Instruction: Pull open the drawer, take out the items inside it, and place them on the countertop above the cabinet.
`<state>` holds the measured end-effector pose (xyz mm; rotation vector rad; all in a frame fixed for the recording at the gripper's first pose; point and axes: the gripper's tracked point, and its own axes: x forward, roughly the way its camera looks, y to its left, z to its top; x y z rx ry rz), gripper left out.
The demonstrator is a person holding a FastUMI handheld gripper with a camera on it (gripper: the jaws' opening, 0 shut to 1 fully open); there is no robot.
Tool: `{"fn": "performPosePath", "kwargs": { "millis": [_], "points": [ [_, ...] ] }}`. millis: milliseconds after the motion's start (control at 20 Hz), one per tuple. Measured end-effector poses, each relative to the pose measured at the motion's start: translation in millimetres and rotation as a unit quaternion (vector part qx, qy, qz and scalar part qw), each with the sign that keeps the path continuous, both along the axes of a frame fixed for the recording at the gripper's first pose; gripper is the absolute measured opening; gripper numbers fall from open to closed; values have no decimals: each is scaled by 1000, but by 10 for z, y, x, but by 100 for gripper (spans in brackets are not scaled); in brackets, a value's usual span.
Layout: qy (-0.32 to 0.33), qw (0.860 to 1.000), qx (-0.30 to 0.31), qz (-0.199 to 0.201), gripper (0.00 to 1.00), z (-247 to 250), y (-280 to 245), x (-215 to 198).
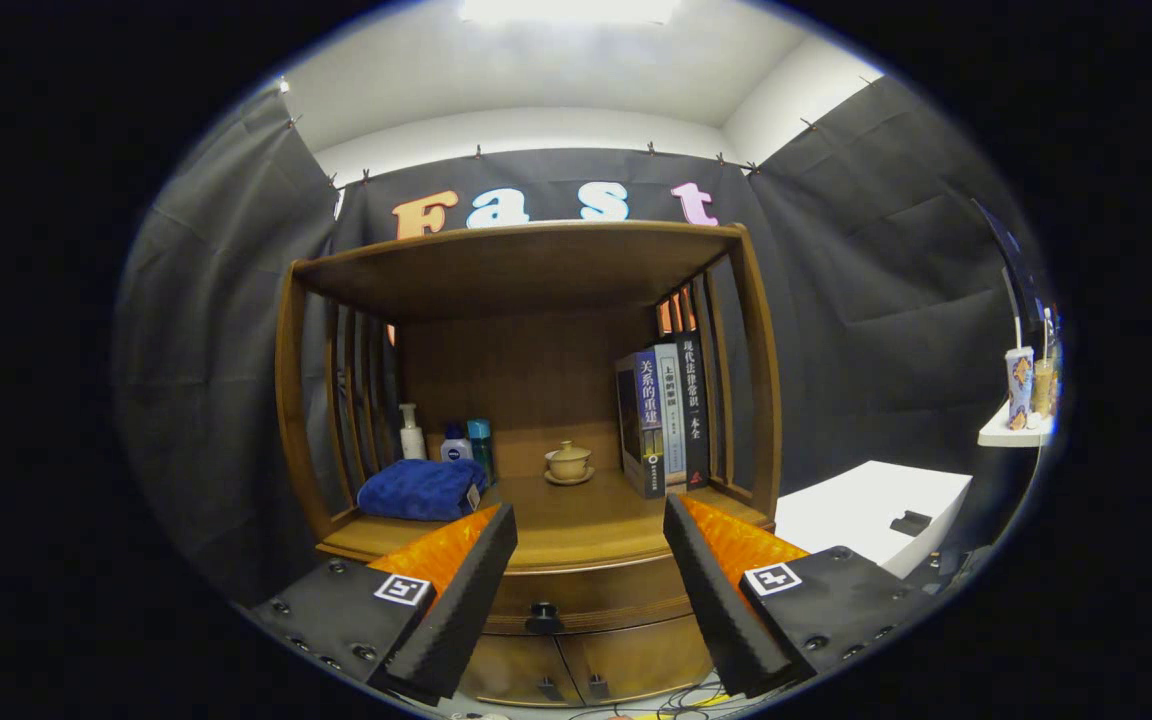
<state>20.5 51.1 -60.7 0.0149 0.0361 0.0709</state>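
A wooden cabinet stands ahead of me, with an open shelf over its countertop [576, 525]. Under the countertop's front edge runs the drawer [591, 600], closed, with a dark round knob [543, 617] at its middle. My gripper [591, 520] is open, its fingers spread wide. The knob sits between the fingers and lower down, some way ahead of them. Nothing is held. What lies inside the drawer is hidden.
On the countertop rest a folded blue towel [423, 489], three small bottles [444, 437], a lidded ceramic cup on a saucer [569, 462] and upright books [664, 418]. Two lower cabinet doors [586, 668] sit under the drawer. A white table [871, 515] stands to the right.
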Motion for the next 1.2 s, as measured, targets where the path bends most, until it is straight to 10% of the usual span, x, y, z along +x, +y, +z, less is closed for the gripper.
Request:
{"fn": "performPosePath", "kwargs": {
  "millis": [550, 1200],
  "points": [
    [91, 995, -17, 32, 99, -1546, 392, 446],
    [136, 990, -10, 46, 92, -2103, 429, 796]
  ]
}}
